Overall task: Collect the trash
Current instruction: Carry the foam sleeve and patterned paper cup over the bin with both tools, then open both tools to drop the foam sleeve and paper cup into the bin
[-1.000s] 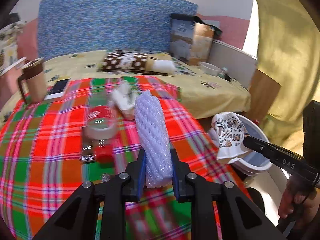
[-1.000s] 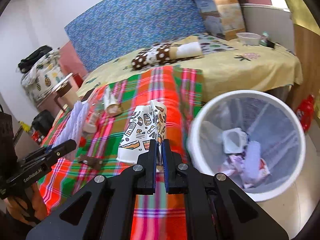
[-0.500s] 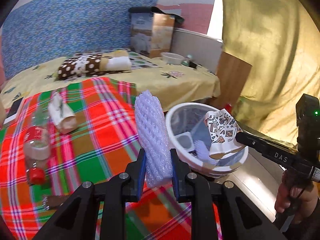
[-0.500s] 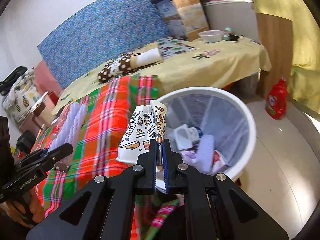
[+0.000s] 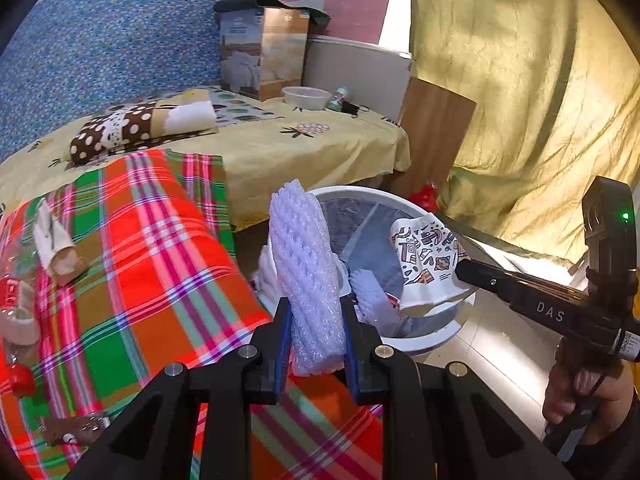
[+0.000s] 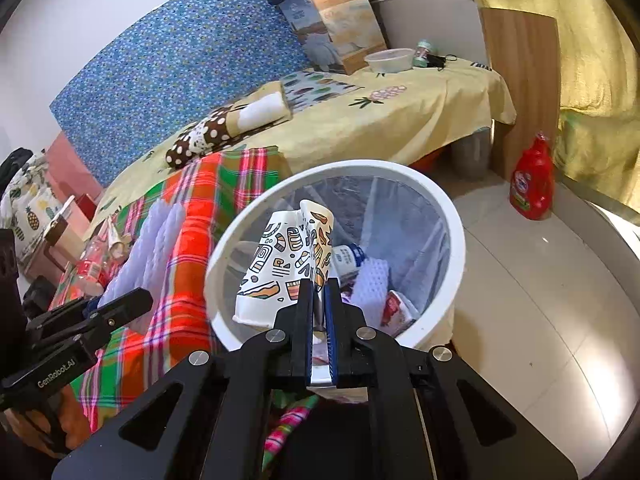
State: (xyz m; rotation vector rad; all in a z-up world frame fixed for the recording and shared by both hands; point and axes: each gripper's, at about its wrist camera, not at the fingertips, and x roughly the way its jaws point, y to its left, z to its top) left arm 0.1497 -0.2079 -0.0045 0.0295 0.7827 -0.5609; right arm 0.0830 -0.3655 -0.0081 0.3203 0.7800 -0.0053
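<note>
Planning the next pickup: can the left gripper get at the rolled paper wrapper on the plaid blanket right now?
Probably not yet: the left gripper is shut on the foam sleeve, so it cannot take the wrapper until that is dropped.

I've got the crushed paper cup [image 6: 286, 264] hanging over the mouth of the white trash bin [image 6: 436, 196]: white, printed with orange and teal doodles, flattened and creased, mouth end down, pinched at its lower edge. My white foam net sleeve [image 5: 308, 272] stands nearly upright, clamped near its bottom, at the edge of the plaid-covered table just beside the bin's rim. The bin is lined with a clear bag and already holds another foam sleeve [image 6: 374, 286], a small white bottle [image 6: 348, 258] and a red-printed wrapper [image 6: 394, 308].
</note>
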